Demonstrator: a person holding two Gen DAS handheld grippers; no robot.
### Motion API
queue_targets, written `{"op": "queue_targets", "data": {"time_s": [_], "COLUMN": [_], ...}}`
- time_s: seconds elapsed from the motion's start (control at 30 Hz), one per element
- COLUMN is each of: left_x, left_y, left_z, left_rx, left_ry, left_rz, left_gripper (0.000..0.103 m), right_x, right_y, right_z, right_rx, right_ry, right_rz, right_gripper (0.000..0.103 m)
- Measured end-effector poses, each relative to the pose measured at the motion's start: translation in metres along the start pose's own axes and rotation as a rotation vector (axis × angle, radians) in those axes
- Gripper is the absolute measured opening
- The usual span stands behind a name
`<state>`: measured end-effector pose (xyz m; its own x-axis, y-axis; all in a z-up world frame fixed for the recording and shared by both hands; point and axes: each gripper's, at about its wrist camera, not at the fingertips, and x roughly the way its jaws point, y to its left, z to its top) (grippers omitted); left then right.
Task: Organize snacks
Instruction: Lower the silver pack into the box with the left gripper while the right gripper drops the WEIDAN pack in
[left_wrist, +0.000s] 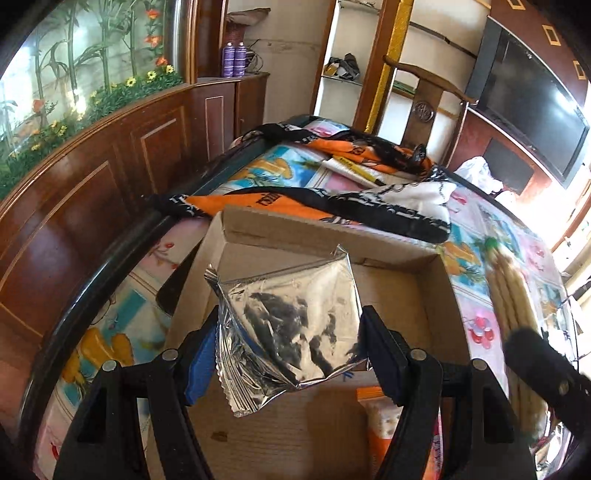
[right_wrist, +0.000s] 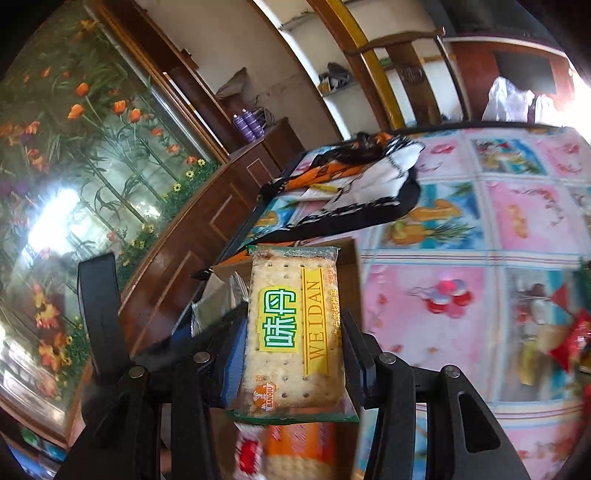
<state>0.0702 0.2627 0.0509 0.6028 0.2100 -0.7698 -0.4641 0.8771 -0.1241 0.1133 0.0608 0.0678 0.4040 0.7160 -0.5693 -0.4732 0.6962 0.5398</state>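
Left gripper (left_wrist: 288, 350): we hold the silver foil packet (left_wrist: 291, 325) above the cardboard box (left_wrist: 332, 240).
Right gripper (right_wrist: 291, 354): clamped on the cracker pack (right_wrist: 291, 332), near the box.
Doing it well: lower each snack inside before we release, flat, beside the orange pack (left_wrist: 380, 417).

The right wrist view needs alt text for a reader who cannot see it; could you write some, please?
The right gripper clamps a clear-wrapped cracker packet labelled WEIDAN. Below it lies an orange snack packet, and to the right a pink and blue patterned tablecloth covers the table.
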Motion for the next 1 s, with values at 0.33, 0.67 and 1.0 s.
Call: {"op": "queue_targets", "data": {"time_s": [0.33, 0.67, 1.0], "left_x": [0.009, 0.019, 0.021], "left_y": [-0.003, -0.006, -0.008], "left_z": [-0.003, -0.006, -0.007], "left_rx": [0.019, 0.036, 0.048], "left_ry": [0.037, 0.072, 0.081], "left_rz": [0.022, 0.048, 0.049], "left_gripper": [0.071, 0.071, 0.073], "right_x": [0.057, 0.074, 0.078], "right_y": [-0.014, -0.021, -0.02], "right_z": [0.008, 0.007, 0.009], "right_rx": [0.101, 0.099, 0.093], "right_ry": [0.107, 0.142, 0.152], "right_rz": [-0.003, -0.042, -0.052], "right_gripper": [0.05, 0.051, 0.051]}}
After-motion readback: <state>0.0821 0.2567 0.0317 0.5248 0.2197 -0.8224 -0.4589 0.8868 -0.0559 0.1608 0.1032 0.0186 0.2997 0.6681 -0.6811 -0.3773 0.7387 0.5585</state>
